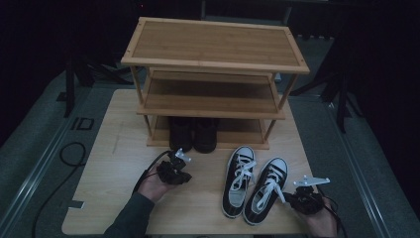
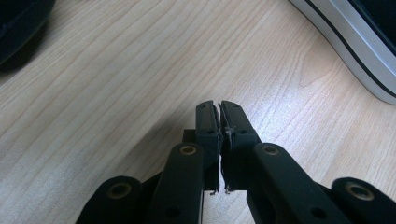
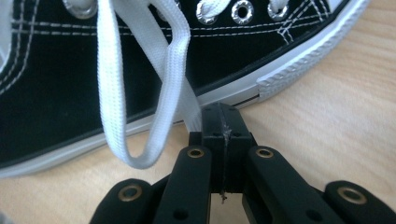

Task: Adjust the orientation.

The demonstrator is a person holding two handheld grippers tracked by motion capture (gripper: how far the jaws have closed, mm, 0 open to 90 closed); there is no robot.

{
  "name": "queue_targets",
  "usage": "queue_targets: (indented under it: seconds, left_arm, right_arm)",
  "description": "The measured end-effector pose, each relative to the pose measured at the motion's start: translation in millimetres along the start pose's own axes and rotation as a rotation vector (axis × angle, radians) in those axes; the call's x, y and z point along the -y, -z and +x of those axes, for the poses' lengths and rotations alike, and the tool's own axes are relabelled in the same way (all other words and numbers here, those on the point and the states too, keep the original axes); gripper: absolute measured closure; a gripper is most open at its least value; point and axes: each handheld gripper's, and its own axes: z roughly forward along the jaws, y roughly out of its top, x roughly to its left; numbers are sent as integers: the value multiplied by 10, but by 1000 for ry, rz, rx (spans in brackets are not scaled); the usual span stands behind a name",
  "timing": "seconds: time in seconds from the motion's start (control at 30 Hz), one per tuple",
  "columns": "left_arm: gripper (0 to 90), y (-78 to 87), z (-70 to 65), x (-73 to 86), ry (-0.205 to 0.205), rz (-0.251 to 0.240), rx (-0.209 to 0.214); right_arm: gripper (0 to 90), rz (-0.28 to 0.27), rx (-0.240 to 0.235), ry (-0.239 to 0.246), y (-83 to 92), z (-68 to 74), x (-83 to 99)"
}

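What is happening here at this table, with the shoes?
A person holds a gripper in each hand at a wooden table. The right gripper, shut, sits at the side of a black-and-white sneaker, beside its loose lace. The left gripper, shut and empty, rests over bare table. Dark shoes stand on the rack's bottom shelf.

Wooden table (image 1: 114,163), shoe rack (image 1: 214,54), two sneakers (image 1: 253,186)
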Motion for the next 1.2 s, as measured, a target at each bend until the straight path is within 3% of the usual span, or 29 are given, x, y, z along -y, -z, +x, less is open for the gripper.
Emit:
queue_targets:
  seconds: [0.4,0.8,1.03,1.2]
  left_arm:
    - [866,-9,-13,24,11,-1,4]
    - [867,-64,-78,-1,-9,9,20]
    - [867,-159,-197,-90,-47,24,40]
    - [868,-263,-345,-183,-87,35,64]
  right_arm:
    - [900,1,-10,39,-204,-87,-305]
    - [900,11,-12,65,-355,-200,-554]
    - [900,16,5,86,-432,-195,-681]
    - [900,8,-11,101,-437,-212,-741]
